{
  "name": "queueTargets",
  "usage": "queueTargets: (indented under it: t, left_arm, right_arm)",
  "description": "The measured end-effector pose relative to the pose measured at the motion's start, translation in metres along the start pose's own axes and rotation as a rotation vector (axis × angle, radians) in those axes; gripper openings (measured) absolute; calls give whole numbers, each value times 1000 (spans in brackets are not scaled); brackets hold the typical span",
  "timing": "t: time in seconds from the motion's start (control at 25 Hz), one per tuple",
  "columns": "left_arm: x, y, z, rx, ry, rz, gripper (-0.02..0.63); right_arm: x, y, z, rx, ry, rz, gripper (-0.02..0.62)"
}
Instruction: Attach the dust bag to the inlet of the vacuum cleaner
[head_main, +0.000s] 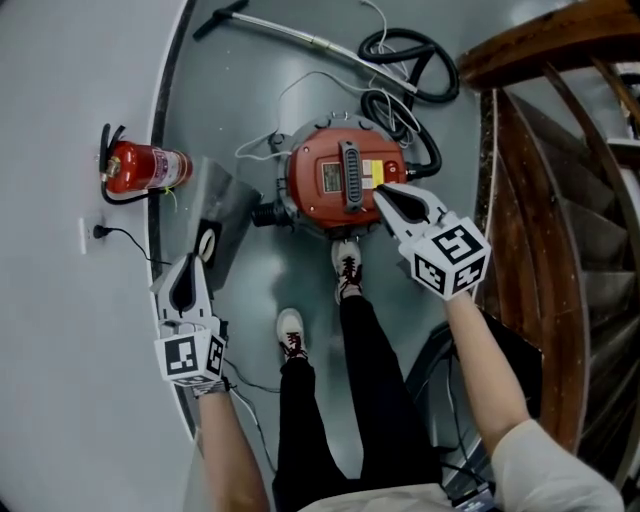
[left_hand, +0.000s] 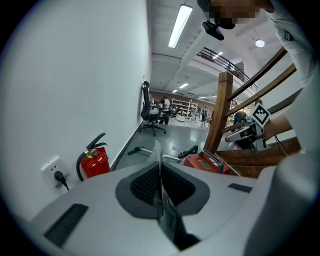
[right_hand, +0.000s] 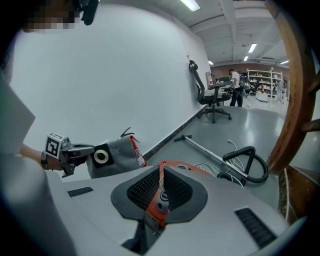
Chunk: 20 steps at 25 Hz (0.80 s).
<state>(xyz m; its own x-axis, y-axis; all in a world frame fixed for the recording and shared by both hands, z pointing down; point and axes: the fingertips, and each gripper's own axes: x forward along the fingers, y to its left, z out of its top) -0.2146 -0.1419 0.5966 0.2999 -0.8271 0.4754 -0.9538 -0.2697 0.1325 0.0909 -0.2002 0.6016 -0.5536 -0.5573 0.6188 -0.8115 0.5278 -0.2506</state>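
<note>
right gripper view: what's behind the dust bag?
A red fire extinguisher. Only one edge of it and its black lever show past the dust bag, which covers the rest.

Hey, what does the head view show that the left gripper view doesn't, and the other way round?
Only the head view: the person's shoes and the grey side of the dust bag, held by the left gripper. Only the left gripper view: an office chair and ceiling lights, plus its fingers shut on the bag's thin edge. Both: the red vacuum cleaner, the fire extinguisher and the right gripper.
</note>
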Motion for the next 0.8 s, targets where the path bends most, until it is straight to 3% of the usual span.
queueTargets:
  t: [0.64,0.8]
  left_arm:
    - [42,-2,-76,-58,86,24,20]
    - [50,-6,-88,-64,109,16,20]
  right_arm:
    - [31,-12,-40,97,34,47,35]
    - [37,-15,-49,109,55,54,86]
